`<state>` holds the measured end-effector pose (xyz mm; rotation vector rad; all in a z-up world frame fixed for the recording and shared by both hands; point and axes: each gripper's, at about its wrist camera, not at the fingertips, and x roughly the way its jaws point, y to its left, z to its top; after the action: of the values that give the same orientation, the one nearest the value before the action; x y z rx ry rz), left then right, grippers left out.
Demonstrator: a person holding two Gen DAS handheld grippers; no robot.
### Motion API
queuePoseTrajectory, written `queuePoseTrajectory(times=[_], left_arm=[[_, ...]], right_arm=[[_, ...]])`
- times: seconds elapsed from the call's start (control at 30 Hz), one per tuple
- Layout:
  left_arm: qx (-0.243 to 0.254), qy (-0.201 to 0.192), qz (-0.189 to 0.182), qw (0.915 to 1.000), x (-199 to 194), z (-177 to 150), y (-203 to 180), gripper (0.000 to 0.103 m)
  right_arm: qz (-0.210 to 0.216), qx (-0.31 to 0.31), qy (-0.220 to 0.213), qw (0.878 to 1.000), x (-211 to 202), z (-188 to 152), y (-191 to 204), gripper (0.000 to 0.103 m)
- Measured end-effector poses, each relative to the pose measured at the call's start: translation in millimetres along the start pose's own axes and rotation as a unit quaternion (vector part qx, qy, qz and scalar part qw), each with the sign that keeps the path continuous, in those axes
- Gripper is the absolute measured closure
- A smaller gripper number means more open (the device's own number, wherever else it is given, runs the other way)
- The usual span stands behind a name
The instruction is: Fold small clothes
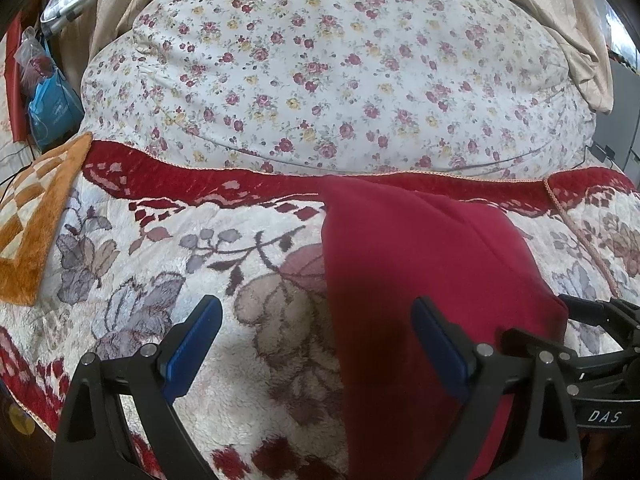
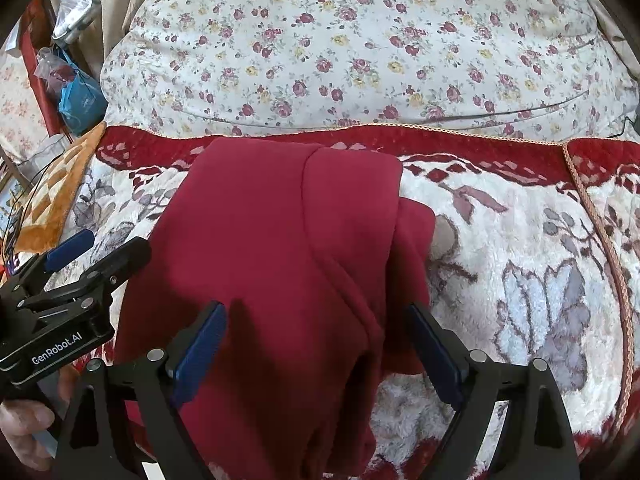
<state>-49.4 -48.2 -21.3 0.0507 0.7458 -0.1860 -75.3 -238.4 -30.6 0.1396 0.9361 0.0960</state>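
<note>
The dark red garment (image 2: 280, 248) lies folded on the plush floral blanket (image 2: 520, 240), directly ahead of the right claw (image 2: 316, 340) and running under it toward the camera. A layered fold with a rounded seam crosses its top, and a second thickness of red cloth sticks out on the side of the right claw's right finger. The right claw stands wide, its blue pads (image 2: 202, 344) apart above the cloth and gripping nothing; whether they touch the fabric cannot be told.

In the left wrist view the same garment (image 1: 420, 272) sits ahead and to the right of the left claw (image 1: 318, 342). Its left edge runs between the two fingers, so the right pad (image 1: 438, 344) is over red cloth and the left pad over bare blanket (image 1: 160, 248). This claw is also spread wide and holds nothing. The left claw (image 2: 100, 252) shows again in the right wrist view, just beside the garment's left edge.

Beyond both claws, past the blanket's red border, lies a rose-print quilt (image 1: 320, 60). Far to the left are an orange checked rug (image 1: 36, 224) and a blue plastic bag (image 1: 54, 112).
</note>
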Motion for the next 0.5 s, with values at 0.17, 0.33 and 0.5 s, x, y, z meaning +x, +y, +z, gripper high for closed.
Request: queuePoseTrajectory(times=[0.17,0.33,0.5], left_arm=[[0.000,0.001,0.000,1.0000,0.2,0.4,-0.4,0.009],[0.002,0.002,-0.002,1.0000,1.0,-1.5,0.8,0.009],[0.001,0.001,-0.002,1.0000,1.0,-0.7,-0.3,0.009]], right_arm=[[0.001,-0.002,0.002,1.000,0.9,1.5,-0.8,0.009],[0.000,-0.002,0.002,1.000,0.9,1.2,-0.6,0.009],[0.001,-0.003,0.003,1.000,1.5,1.2,-0.6,0.009]])
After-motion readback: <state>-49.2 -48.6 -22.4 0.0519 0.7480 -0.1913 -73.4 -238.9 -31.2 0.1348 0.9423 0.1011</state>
